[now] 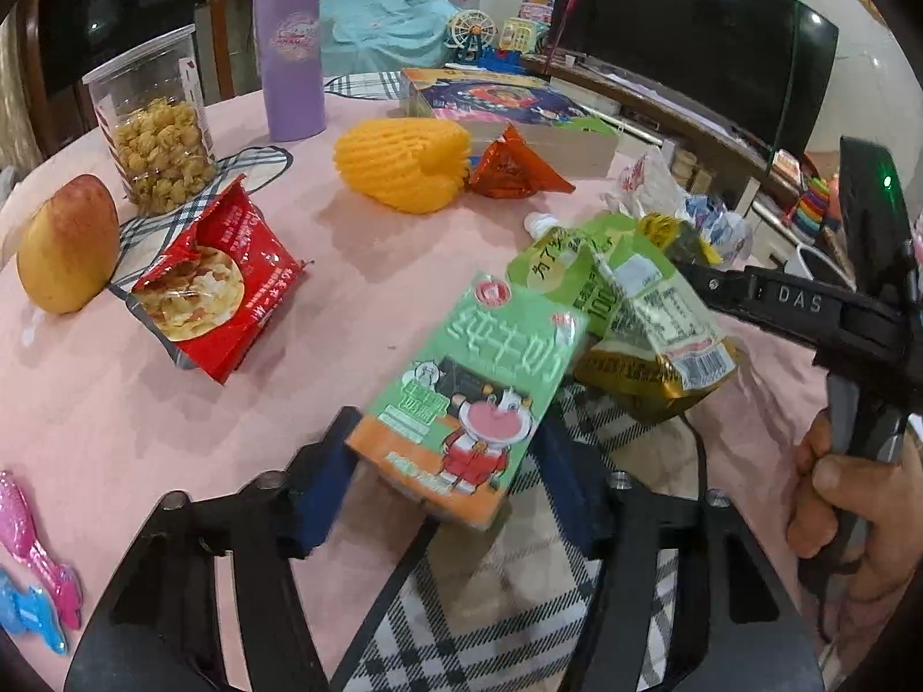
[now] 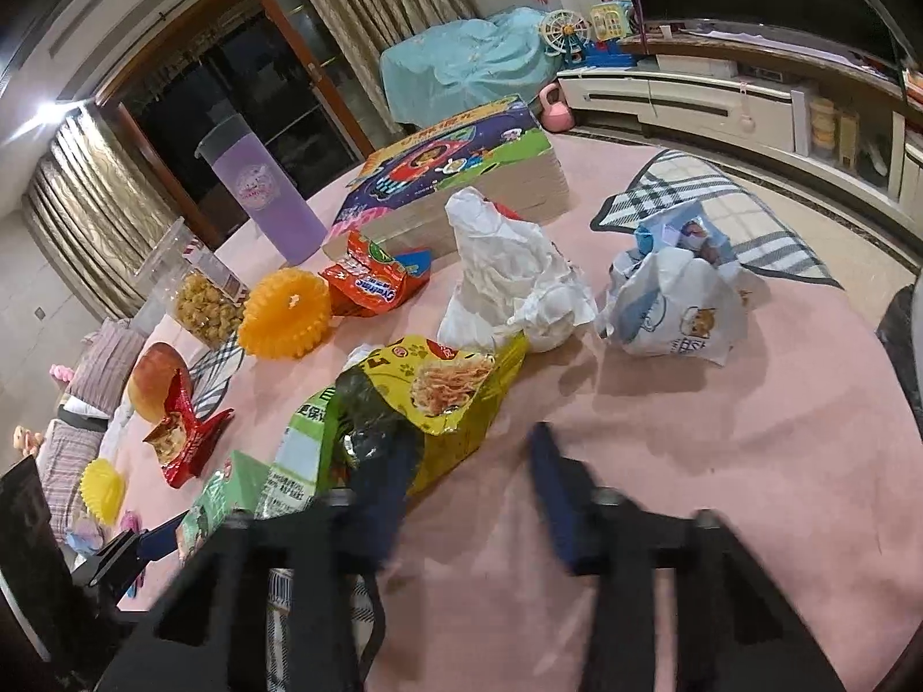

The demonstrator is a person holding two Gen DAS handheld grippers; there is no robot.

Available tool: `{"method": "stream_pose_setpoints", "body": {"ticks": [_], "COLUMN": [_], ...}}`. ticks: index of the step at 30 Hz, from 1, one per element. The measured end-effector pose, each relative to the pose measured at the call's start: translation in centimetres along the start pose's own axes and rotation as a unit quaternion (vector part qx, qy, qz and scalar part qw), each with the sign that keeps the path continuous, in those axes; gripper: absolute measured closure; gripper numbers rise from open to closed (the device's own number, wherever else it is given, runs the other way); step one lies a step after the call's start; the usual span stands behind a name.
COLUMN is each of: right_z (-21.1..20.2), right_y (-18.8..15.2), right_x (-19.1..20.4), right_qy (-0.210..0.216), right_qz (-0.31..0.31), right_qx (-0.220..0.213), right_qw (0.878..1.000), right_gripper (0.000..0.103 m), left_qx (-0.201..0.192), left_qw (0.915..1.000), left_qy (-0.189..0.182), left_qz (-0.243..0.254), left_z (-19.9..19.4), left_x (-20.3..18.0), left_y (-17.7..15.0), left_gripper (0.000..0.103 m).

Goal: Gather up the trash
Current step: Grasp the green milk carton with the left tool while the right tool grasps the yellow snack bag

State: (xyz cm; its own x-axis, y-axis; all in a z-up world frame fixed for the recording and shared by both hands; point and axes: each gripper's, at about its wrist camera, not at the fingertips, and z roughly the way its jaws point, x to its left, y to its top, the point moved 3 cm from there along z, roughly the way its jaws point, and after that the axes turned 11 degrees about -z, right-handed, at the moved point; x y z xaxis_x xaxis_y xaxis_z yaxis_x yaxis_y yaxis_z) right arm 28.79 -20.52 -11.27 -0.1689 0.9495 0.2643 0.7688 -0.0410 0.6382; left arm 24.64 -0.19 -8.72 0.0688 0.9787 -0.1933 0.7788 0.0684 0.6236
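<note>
My left gripper (image 1: 444, 461) is shut on a green and orange milk carton (image 1: 467, 398), held above the pink table (image 1: 357, 277). Just beyond it lie a green drink pouch (image 1: 611, 277) and a yellow snack bag (image 1: 652, 380). My right gripper (image 2: 467, 484) is open over the table; its left finger (image 2: 381, 490) touches the yellow snack bag (image 2: 456, 392), and the right finger is over bare cloth. The right gripper's body shows at the right of the left wrist view (image 1: 807, 311). A red torn wrapper (image 1: 213, 288), an orange wrapper (image 1: 513, 167), crumpled white paper (image 2: 507, 282) and a white-blue bag (image 2: 675, 300) lie around.
An apple (image 1: 66, 245), a snack jar (image 1: 153, 132), a purple tumbler (image 1: 291, 52), yellow foam fruit netting (image 1: 404, 161) and a colourful box (image 1: 502, 104) stand farther back. Pink and blue toys (image 1: 34, 571) lie at the near left edge. A plaid cloth (image 1: 502, 605) lies under my left gripper.
</note>
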Motion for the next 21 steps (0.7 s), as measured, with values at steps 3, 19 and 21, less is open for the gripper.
{"method": "stream_pose_setpoints", "body": {"ticks": [3,19,21], "right_z": [-0.5,-3.1,-3.3], "right_y": [-0.3,-1.5,-1.2], "right_x": [0.0,-1.8,-1.6], "right_qy": [0.005,0.045,0.041], "right_qz": [-0.003,0.049,0.054], "right_qx": [-0.005,-0.01,-0.026], "right_qw": [1.0,0.998,0.997], "right_gripper": [0.092,0.039,0.026], "left_qx": [-0.003,-0.007,-0.007], "left_qw": [0.9999,0.9982,0.9979], "left_qy": [-0.007,-0.03,-0.031], "left_qz": [-0.008,-0.051,-0.056], "left_z": [-0.4,-4.3,-4.5], "left_x": [-0.1,-1.4,-1.1], "left_y": [-0.3,-4.4,-4.5], "left_gripper": [0.048,0.05,0.05]}}
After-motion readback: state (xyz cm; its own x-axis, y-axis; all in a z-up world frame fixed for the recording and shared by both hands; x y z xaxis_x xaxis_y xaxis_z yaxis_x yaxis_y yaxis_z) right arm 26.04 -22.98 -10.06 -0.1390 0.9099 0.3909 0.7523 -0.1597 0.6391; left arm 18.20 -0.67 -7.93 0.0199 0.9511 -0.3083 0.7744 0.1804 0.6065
